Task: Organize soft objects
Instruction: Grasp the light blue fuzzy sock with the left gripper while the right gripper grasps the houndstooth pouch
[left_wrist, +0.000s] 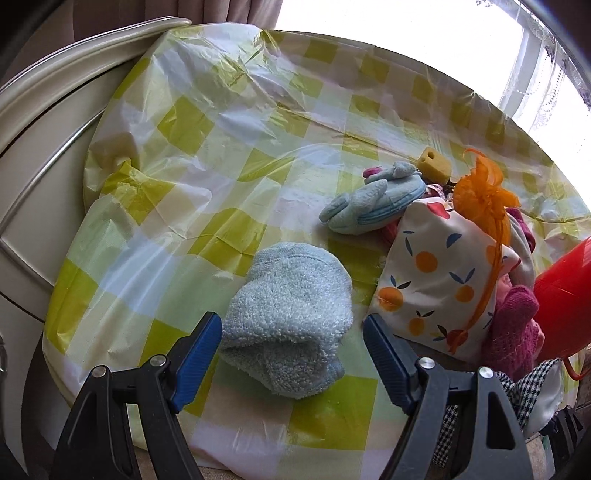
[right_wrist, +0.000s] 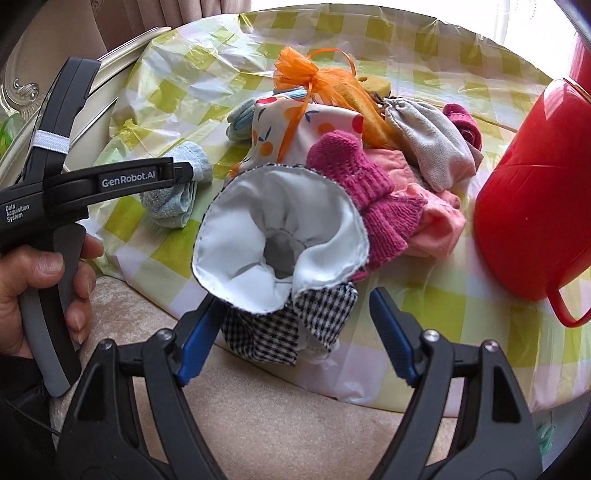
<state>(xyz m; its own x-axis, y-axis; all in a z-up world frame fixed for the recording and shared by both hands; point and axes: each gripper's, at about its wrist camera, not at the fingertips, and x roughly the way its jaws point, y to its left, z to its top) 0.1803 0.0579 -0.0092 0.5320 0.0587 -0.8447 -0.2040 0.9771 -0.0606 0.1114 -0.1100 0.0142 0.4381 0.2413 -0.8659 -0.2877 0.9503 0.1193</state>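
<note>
A fluffy light-blue towel (left_wrist: 288, 317) lies bunched on the checked tablecloth (left_wrist: 207, 155). My left gripper (left_wrist: 291, 332) hangs open above it, one finger on each side, pads not pressing. In the right wrist view the same towel (right_wrist: 177, 201) shows under the left gripper's fingers (right_wrist: 181, 170). A black-and-white checked pouch with white lining (right_wrist: 280, 236) gapes at the table's near edge. My right gripper (right_wrist: 291, 310) is open around its lower part; the left pad (right_wrist: 199, 332) brushes the cloth, the right pad stands apart.
Piled beside it are a fruit-print pouch (right_wrist: 277, 125), an orange organza bag (right_wrist: 321, 81), a pink knit glove (right_wrist: 362, 184), a grey pouch (right_wrist: 428, 136) and a pink cloth (right_wrist: 436, 221). A red tub (right_wrist: 535, 192) stands right. A blue mitten (left_wrist: 373, 206) and a yellow sponge (left_wrist: 430, 158) lie farther back.
</note>
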